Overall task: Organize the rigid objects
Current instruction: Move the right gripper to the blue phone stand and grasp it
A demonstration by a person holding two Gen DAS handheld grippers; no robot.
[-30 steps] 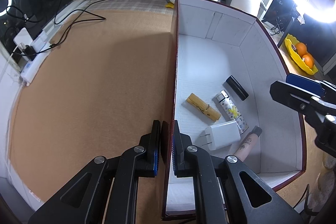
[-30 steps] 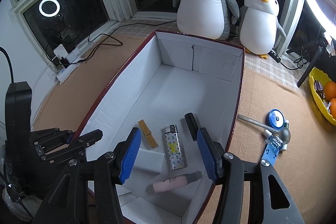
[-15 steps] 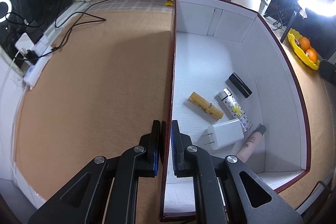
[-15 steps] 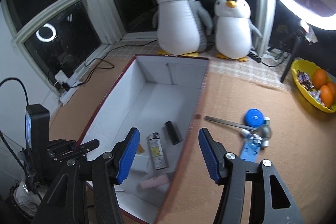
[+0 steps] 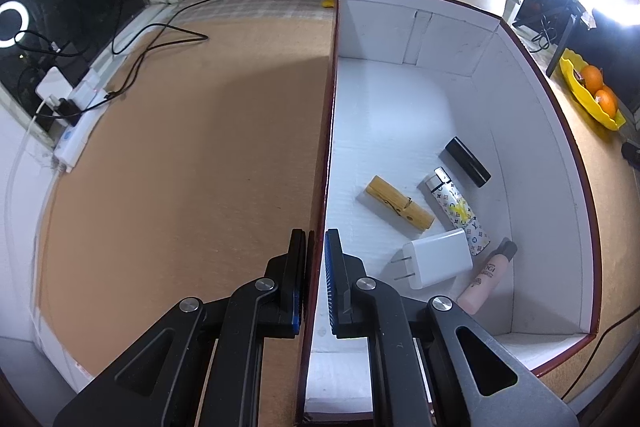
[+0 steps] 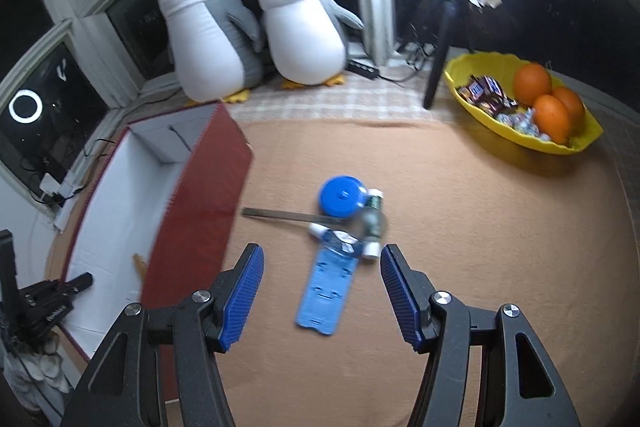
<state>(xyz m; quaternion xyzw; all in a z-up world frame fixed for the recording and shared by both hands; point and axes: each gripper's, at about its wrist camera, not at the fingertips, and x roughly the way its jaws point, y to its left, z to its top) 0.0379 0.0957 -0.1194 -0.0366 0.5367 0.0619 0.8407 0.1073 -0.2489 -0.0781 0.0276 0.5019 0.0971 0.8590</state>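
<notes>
My left tongs (image 5: 316, 279) stay clamped on the box (image 5: 532, 131) wall while my right tongs (image 6: 322, 293), empty and spread, have swung out from over it to the blue holder (image 6: 326, 287) on the tan surface (image 6: 460, 227), penguins (image 6: 208, 35) by the window.

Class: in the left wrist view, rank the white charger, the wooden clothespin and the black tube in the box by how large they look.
1. white charger, though it lies nearest the camera, which flatters it.
2. wooden clothespin.
3. black tube, farthest of the three, so its true rank against the clothespin is unsure.
</notes>
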